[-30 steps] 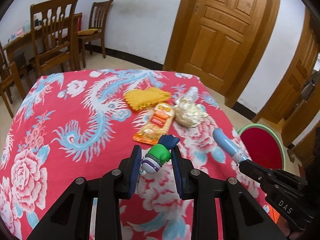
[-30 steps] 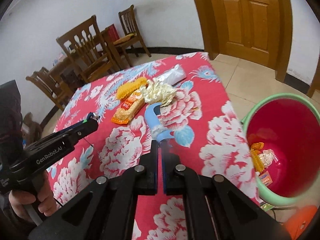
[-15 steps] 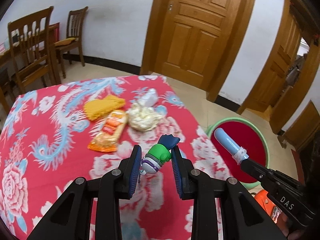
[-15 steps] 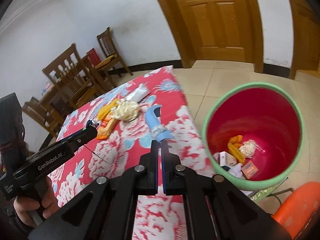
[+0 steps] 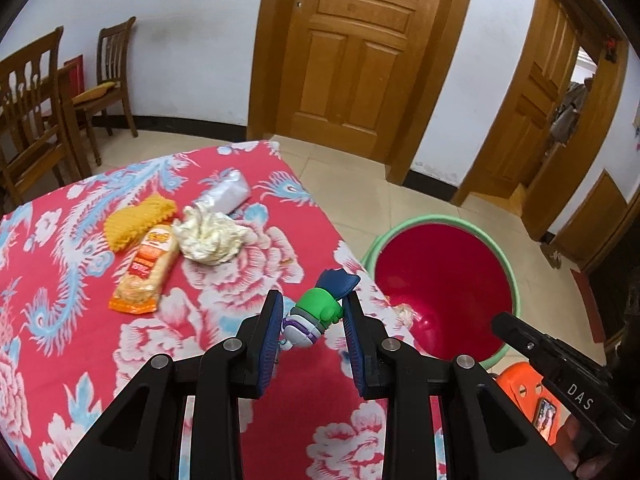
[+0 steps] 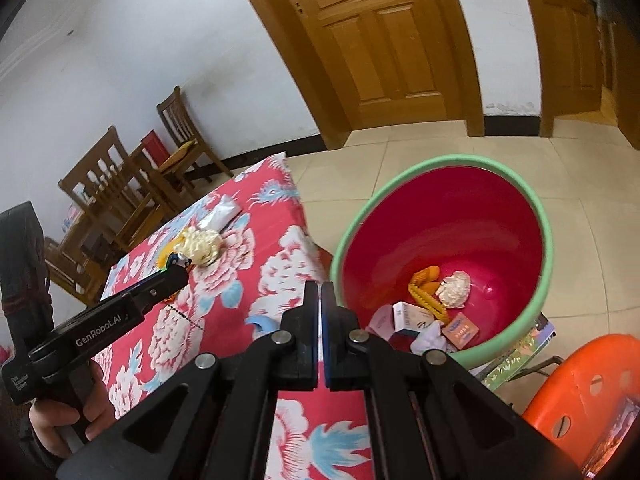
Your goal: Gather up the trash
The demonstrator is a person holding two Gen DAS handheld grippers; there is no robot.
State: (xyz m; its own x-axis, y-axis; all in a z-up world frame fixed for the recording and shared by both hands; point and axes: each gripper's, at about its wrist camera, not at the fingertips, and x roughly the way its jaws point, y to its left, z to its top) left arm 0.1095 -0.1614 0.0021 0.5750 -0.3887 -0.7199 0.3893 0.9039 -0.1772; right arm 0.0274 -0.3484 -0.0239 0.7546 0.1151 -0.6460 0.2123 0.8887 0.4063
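Wrappers point(image 5: 146, 270) and wad point(image 5: 210, 234) are lying on table point(image 5: 60, 280) left of bin point(image 5: 444, 284). Left gripper point(image 5: 312, 316) is clamping toy point(image 5: 316, 310) beside bin; right gripper point(image 6: 320, 304) is staying closed at bin rim.

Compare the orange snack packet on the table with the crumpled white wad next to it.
The orange snack packet lies flat and long; the crumpled white wad is bunched into a rough ball. The packet is printed orange and yellow; the wad is plain cream-white. Both rest on the red floral tablecloth, touching each other, not yet binned.

Red floral tablecloth point(image 5: 256, 276) — green-rimmed bucket point(image 6: 548, 248)
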